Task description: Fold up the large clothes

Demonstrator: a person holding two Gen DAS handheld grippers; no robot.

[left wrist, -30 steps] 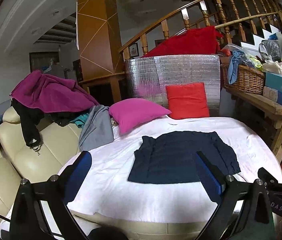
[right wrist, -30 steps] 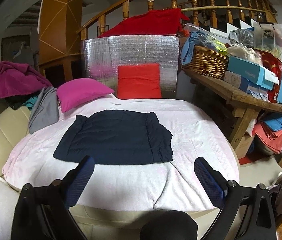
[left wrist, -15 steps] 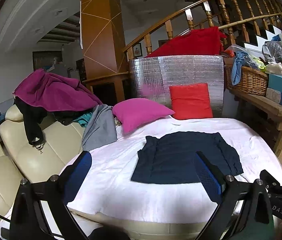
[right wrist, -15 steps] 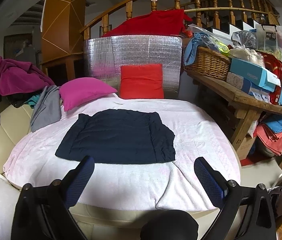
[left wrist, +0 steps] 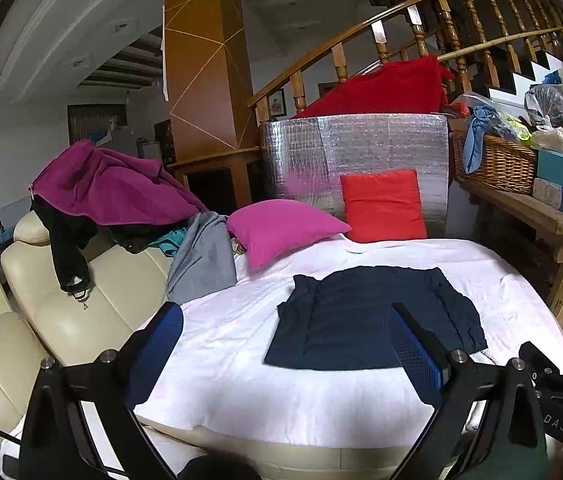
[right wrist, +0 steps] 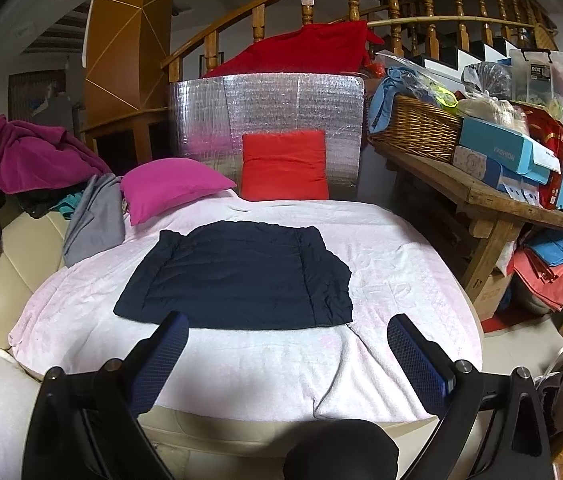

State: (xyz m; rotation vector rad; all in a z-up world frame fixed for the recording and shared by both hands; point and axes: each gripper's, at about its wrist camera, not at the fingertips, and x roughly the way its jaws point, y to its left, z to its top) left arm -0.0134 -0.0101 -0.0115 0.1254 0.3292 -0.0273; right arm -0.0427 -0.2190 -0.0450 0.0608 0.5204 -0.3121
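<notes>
A dark navy garment lies folded into a flat rectangle on the pale pink blanket; it also shows in the right wrist view, mid-blanket. My left gripper is open and empty, held above the blanket's near left edge, short of the garment. My right gripper is open and empty, above the near edge just in front of the garment. Neither touches the cloth.
A magenta pillow and a red pillow sit at the far side before a silver panel. Clothes are piled on the cream sofa at left. A wooden bench with basket and boxes stands right.
Both grippers have drifted slightly; the left view has turned a little to the left and drawn back. The garment lies unmoved, and both grippers stay open.
</notes>
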